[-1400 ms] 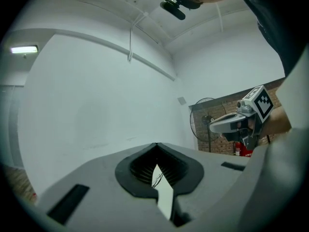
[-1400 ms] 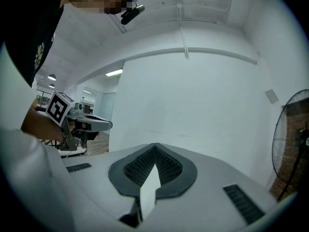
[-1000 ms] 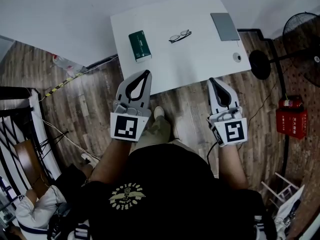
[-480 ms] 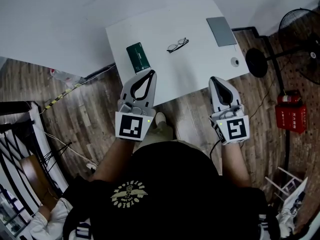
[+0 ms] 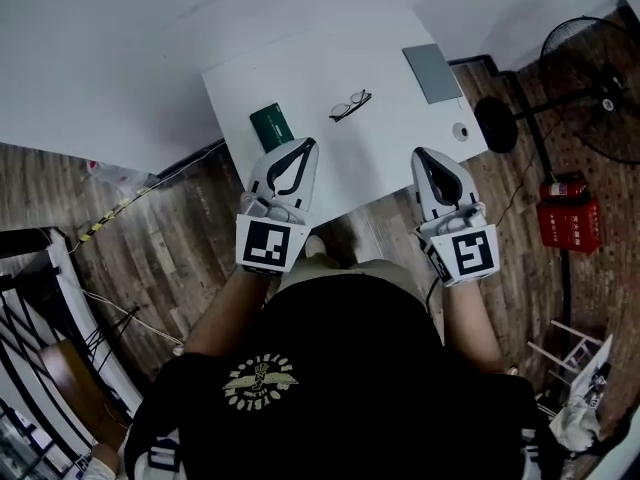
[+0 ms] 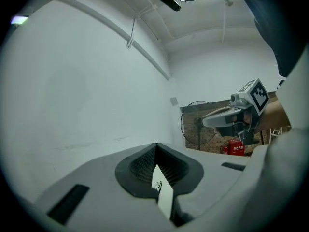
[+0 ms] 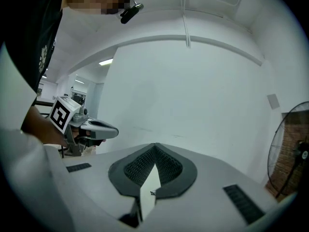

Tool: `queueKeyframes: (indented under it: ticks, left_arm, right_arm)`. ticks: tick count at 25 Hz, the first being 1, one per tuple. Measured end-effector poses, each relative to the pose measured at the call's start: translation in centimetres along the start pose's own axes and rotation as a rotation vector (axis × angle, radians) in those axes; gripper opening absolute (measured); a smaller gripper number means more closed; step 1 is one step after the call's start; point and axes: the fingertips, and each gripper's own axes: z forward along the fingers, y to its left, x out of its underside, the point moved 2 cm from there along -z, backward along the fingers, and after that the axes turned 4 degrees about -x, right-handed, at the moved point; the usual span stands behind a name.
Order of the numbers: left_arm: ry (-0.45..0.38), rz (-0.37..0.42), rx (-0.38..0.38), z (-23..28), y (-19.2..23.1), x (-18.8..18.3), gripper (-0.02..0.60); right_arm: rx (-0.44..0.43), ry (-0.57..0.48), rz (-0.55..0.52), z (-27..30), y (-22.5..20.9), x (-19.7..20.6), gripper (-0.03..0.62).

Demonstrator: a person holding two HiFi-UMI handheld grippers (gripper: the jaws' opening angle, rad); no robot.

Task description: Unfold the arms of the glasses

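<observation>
We hold both grippers level over the near edge of the table (image 5: pixel 300 78), likely poised to reach in. The left gripper (image 5: pixel 304 148) has its jaws pressed together on nothing, and the right gripper (image 5: pixel 424 156) is likewise closed and empty. Just past the left one lies a green box (image 5: pixel 271 126). The glasses (image 5: pixel 349 104) sit mid-table, well apart from both, so we judge them untouched. A grey pad (image 5: pixel 432 73) lies farthest. Print on the box is too small to read.

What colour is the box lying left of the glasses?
Dark green; the box shows best in the head view.
</observation>
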Motion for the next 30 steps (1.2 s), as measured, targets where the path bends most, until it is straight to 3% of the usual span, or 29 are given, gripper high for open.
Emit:
queueKeyframes:
  ticks: [3, 8, 17, 21, 25, 30]
  left_arm:
    - [0.011, -0.037, 0.024, 0.4, -0.2, 0.4, 0.005]
    - [-0.003, -0.032, 0.037, 0.6, -0.3, 0.1, 0.005]
    - [-0.044, -0.022, -0.001, 0.1, 0.5, -1.0, 0.005]
    - [-0.023, -0.049, -0.021, 0.2, 0.8, 0.0, 0.005]
    - [0.009, 0.014, -0.041, 0.7, 1.3, 0.8, 0.005]
    - [0.059, 0.04, -0.027, 2.8, 1.0, 1.8, 0.005]
  right_arm:
    - [0.037, 0.014, 0.012, -0.8, -0.7, 0.2, 0.0]
    - [0.099, -0.011, 0.045, -1.8, -2.0, 0.5, 0.002]
    - [0.073, -0.032, 0.034, -0.4, -1.5, 0.7, 0.0]
    - [0.048, -0.032, 0.039, 1.1, -2.1, 1.1, 0.0]
    - [0.017, -0.031, 0.055, 2.6, -3.0, 1.7, 0.002]
    - [0.0, -0.023, 0.078, 4.0, -5.0, 2.2, 0.002]
